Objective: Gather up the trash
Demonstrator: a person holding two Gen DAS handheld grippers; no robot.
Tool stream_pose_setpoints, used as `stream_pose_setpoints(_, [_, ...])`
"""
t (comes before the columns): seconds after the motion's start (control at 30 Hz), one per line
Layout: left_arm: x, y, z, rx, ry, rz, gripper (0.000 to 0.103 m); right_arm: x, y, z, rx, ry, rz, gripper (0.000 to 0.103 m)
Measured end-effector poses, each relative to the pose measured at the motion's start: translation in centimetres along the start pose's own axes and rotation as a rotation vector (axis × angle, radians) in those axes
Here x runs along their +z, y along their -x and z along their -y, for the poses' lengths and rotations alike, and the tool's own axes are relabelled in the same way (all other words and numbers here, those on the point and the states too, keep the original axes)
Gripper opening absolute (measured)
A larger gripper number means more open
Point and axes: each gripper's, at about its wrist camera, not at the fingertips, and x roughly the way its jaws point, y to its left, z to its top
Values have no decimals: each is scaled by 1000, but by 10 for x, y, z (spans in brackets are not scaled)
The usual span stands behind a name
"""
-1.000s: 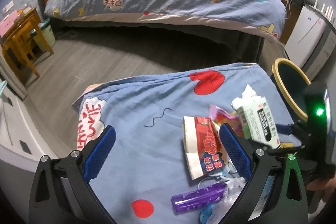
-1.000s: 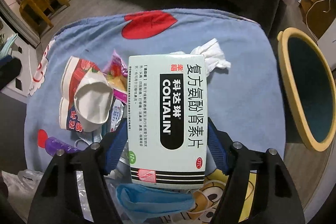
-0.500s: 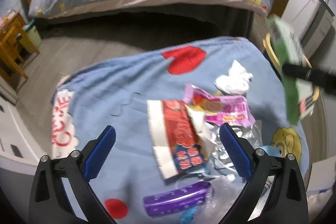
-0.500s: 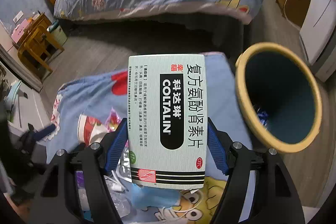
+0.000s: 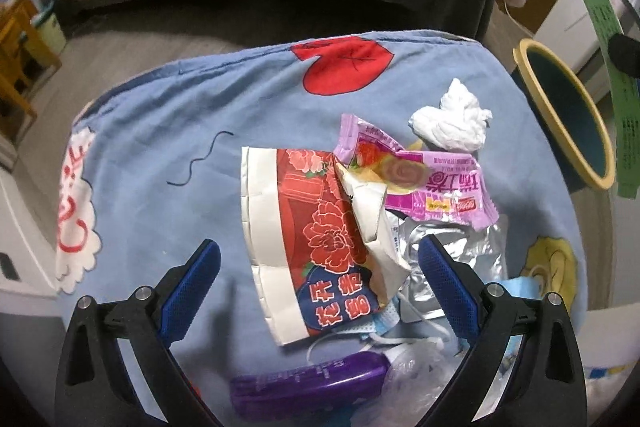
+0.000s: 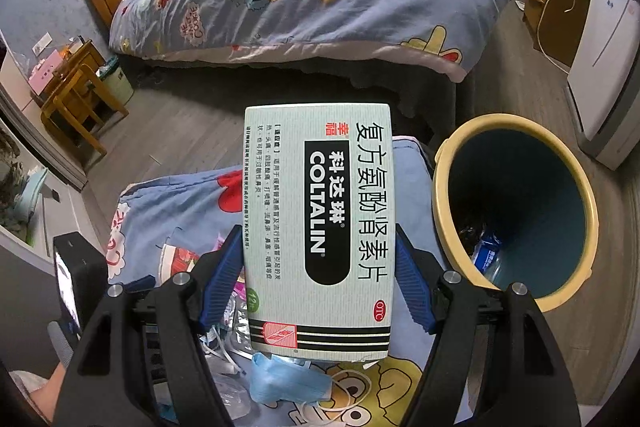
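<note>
Trash bin (blue packet inside) beside claw-held medicine box.

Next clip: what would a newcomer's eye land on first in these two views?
The pale green medicine box fills the middle of the right wrist view, clamped between the right gripper pads, with the yellow-rimmed bin just to its right. In the left wrist view, the open left gripper hangs over a heap of litter on the blue cartoon blanket: a red flowered paper cup, a pink wrapper and a crumpled white tissue.
</note>
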Motion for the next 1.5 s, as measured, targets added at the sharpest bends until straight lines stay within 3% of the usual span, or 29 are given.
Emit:
stream_pose_setpoints(0.13, [1, -2, -5, -25, 31, -8, 94, 0, 1, -4, 7, 10, 5, 70])
stream_pose_setpoints(0.23, [1, -1, -6, -21, 21, -13, 76, 0, 3, -6, 12, 11, 10, 70])
stream_pose_setpoints(0.4, [2, 4, -7, -9, 11, -9, 70, 0, 5, -6, 11, 11, 14, 70])
stream_pose_setpoints(0.6, [10, 22, -8, 11, 19, 46, 70, 1, 6, -7, 10, 17, 13, 70])
stream_pose_setpoints(0.73, [18, 46, -3, 40, -9, 137, 70, 2, 10, -5, 12, 2, 15, 70])
stream_pose_setpoints(0.9, [29, 73, 3, 21, -18, 219, 70, 10, 25, 8, 18, -34, 34, 70])
stream_pose_setpoints(1.2, [37, 84, 17, -10, -19, 255, 70, 20, 39, 30, 13, -87, 72, 70])
stream_pose_setpoints(1.5, [53, 76, 52, -39, -67, 270, 70, 32, 28, 49, -48, -77, 80, 70])
